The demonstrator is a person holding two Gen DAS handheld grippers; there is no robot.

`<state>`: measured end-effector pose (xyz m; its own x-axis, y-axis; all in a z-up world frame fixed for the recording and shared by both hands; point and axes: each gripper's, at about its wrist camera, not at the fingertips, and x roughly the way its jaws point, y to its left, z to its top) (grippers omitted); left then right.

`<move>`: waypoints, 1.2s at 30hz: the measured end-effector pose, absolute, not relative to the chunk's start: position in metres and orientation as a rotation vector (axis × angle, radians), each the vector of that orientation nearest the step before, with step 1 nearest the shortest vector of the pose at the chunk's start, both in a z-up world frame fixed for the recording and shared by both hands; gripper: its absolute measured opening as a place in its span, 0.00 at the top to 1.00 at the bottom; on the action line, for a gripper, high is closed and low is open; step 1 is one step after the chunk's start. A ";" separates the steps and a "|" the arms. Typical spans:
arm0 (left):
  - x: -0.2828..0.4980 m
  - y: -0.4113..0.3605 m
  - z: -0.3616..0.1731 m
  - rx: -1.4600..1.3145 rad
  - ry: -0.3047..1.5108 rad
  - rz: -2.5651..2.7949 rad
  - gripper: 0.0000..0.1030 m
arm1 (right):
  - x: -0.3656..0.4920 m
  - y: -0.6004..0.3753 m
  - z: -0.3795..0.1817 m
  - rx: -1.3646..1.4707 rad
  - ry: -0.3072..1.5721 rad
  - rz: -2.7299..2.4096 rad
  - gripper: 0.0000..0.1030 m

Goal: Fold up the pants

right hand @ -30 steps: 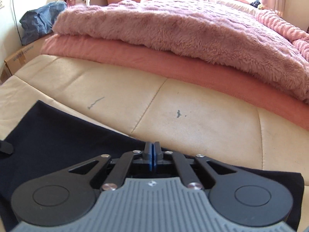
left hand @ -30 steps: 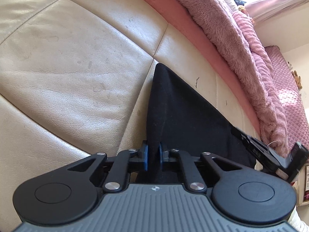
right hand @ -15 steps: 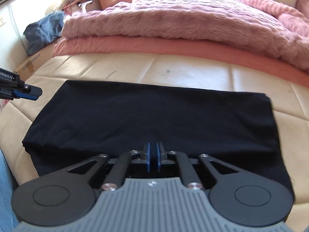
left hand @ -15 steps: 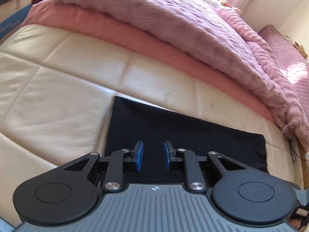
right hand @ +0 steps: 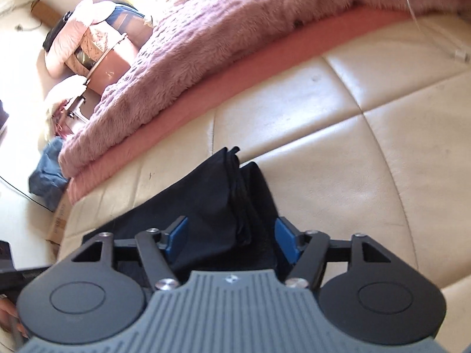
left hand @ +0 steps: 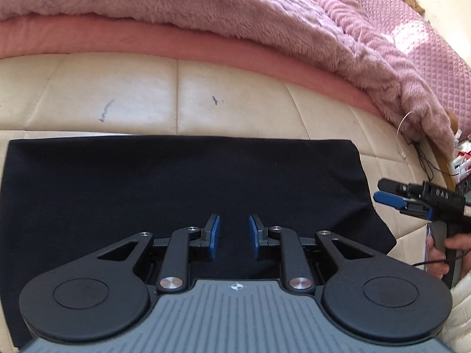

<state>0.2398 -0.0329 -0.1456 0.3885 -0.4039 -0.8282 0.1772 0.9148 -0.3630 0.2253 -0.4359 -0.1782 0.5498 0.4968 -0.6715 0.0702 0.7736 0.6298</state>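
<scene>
Half a second ago the right gripper point(right hand: 231, 239) had its fingers point(right hand: 176, 236) pressed together over the flat pants point(left hand: 182, 188); now they are spread wide, released, straddling the layered end of the fold without gripping it. The left gripper point(left hand: 229, 239) matches the earlier frame: fingers point(left hand: 213, 236) parted, empty, hovering over the black cloth. Its view has swung to face the pants squarely, so they read as a wide flat rectangle on the cream leather cushion point(left hand: 235, 108), their far edge parallel to the pink sheet point(left hand: 206, 44) and fuzzy blanket point(left hand: 235, 6) behind.

The left view alone shows the whole folded shape, plus the right gripper point(left hand: 388, 195) just beside the pants' right end, held by a hand point(left hand: 441, 253). The right view alone shows the stacked layers at that end point(right hand: 235, 182) and, past the cushion point(right hand: 338, 153), a heap of blue cloth point(right hand: 48, 176) and other clutter in glare.
</scene>
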 end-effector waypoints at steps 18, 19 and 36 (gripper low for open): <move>0.259 -0.049 -0.169 -0.215 1.174 -0.383 0.77 | 0.274 -0.472 -0.231 0.925 1.175 0.523 0.56; 0.261 -0.049 -0.169 -0.216 1.171 -0.379 0.77 | 0.277 -0.469 -0.231 0.919 1.172 0.530 0.56; 0.244 -0.051 -0.167 -0.043 1.173 -0.487 0.79 | 0.278 -0.428 -0.151 0.755 1.171 0.517 0.89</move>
<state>0.2443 -0.0512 -0.1668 0.2967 -0.3876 -0.8728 0.3441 0.8959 -0.2809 0.2785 -0.4284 -0.1509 0.3213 0.7130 -0.6231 0.0201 0.6528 0.7573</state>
